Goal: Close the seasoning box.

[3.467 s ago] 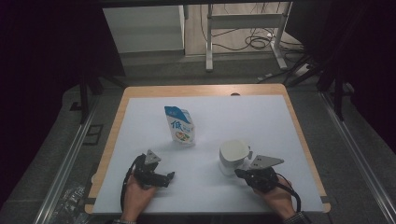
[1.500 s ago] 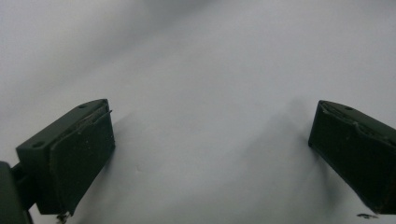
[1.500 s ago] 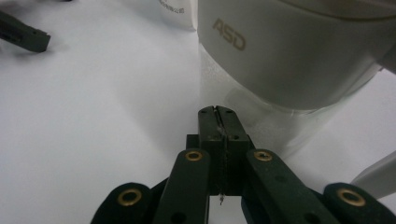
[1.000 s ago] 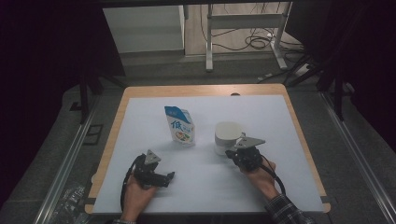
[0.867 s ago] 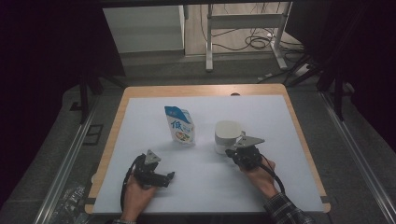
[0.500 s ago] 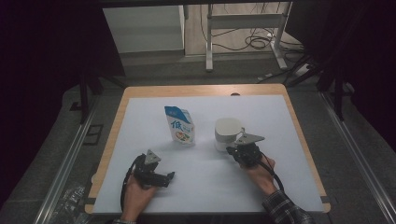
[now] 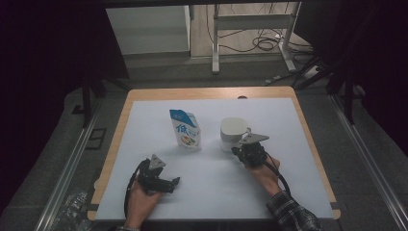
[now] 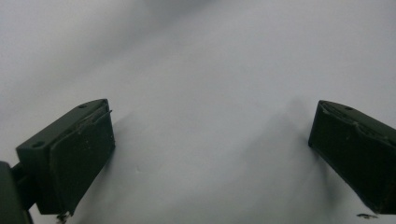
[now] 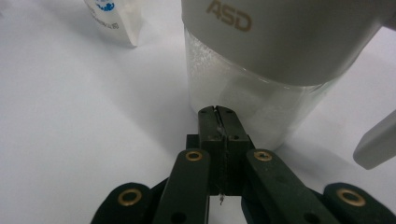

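Closed right gripper (image 9: 218, 110) pressed tip-first against the clear lower wall of a jug (image 7: 233, 133) with a grey upper band and handle, standing right of centre on the white desk (image 7: 288, 192). Empty, with nothing between the jaws. Probably nudging the jug leftward towards the blue-and-white pouch (image 7: 185, 129) standing nearby. Next: a gentle, low push, avoiding tipping. Left gripper (image 7: 168, 183) wide open, resting near the desk's front edge.
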Demonstrator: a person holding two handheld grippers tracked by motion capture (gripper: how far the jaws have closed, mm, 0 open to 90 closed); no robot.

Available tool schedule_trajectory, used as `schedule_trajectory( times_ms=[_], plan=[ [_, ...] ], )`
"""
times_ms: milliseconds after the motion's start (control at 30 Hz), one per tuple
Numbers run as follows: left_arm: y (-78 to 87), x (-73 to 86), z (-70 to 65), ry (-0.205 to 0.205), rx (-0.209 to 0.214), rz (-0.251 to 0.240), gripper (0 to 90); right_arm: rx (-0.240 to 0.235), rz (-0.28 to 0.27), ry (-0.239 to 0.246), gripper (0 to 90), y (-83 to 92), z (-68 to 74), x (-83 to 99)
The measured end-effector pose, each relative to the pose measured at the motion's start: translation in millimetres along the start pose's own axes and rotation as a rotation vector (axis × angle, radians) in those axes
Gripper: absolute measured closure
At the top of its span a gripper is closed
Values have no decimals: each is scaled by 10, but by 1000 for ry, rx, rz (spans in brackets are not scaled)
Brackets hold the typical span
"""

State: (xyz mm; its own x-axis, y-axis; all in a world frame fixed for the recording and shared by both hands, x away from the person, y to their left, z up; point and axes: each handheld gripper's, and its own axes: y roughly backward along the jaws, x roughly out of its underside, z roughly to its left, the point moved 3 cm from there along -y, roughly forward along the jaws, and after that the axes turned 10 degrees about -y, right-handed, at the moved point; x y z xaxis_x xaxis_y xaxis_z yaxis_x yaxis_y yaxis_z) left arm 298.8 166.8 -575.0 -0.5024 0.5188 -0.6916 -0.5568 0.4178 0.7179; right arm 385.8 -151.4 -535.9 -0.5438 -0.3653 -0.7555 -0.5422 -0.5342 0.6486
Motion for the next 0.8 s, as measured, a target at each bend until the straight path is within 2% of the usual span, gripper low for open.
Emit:
schedule_trajectory(
  times_ms=[500, 633, 800],
  plan=[
    [0, 0, 0, 0, 0, 0, 6, 12, -6, -28, 890, -48, -73, -16],
    [0, 0, -1, 0, 0, 0, 6, 25, -6, -22, 887, -42, -65, -12],
    [0, 0, -1, 0, 0, 0, 6, 21, -2, -31, 833, -31, -62, -5]
  ],
)
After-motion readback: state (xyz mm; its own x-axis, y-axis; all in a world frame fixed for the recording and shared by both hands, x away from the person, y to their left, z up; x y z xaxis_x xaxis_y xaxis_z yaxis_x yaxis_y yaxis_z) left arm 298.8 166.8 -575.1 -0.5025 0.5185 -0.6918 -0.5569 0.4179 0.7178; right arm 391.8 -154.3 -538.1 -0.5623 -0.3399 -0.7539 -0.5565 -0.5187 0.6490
